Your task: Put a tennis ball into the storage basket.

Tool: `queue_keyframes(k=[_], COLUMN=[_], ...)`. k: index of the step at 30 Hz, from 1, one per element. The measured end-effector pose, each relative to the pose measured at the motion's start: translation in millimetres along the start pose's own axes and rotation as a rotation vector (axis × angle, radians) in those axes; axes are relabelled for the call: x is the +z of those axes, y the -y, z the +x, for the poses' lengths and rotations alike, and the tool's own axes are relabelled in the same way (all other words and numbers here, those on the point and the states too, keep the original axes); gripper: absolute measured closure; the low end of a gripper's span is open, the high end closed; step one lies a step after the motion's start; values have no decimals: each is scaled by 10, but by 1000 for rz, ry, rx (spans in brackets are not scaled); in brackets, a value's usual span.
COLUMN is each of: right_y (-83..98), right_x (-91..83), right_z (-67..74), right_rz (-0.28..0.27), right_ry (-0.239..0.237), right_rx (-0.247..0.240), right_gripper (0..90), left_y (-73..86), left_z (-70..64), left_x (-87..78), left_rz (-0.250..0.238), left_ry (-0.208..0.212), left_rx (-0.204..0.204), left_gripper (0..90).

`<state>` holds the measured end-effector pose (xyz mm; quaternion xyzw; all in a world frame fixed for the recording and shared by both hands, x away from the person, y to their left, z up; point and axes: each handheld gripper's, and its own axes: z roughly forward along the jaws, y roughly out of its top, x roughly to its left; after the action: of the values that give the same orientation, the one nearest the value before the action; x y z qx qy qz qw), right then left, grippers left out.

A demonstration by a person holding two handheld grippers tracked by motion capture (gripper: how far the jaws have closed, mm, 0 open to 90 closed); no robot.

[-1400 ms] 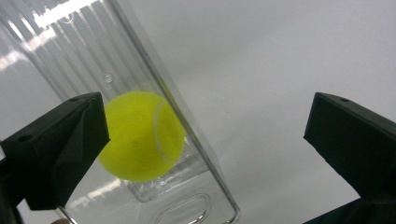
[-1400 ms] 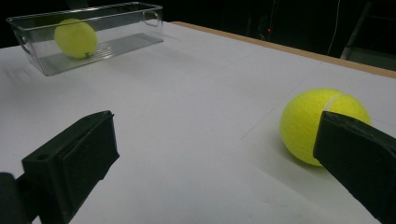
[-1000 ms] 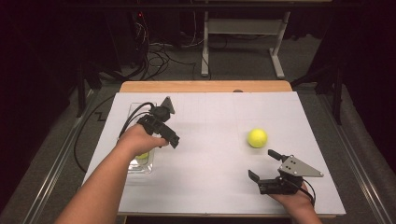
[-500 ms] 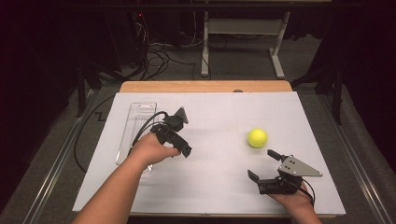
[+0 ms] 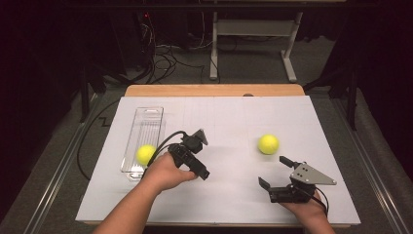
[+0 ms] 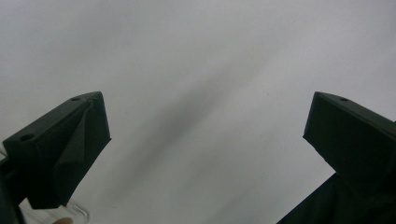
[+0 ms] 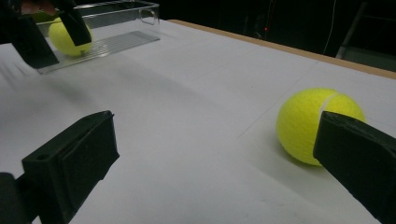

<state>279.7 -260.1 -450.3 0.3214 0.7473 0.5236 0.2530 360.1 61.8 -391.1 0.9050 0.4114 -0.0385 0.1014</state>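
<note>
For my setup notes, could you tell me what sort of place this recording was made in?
Probably a lab or test room: a white-topped table stands on grey carpet, loose cables run over the floor behind it, and a desk frame stands in the dark background.

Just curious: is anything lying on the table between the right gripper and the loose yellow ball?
No. In the high view, bare white table separates the right gripper from the ball.

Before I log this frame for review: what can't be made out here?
- Ball in the clear bin: in the right gripper view, partly hidden by the left tongs.
- Loose ball: one side covered by a jaw of the right tongs.
- Left gripper view: bin corner cut off by the bottom edge.
</note>
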Motion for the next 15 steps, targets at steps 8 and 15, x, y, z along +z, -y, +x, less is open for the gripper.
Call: queue_keyframes(k=[8,15], right_y=[-11,0], right_x=[22,-29], right_z=[-49,-85], right_rz=[-9,-22], right_ry=[40,83], right_rx=[14,26], right_gripper=[2,2], left_y=[25,9], left_z=[-165,-211], left_x=[66,102], left_rz=[-24,-24], left_ry=[27,29], left_rx=[36,39], left_gripper=[11,11])
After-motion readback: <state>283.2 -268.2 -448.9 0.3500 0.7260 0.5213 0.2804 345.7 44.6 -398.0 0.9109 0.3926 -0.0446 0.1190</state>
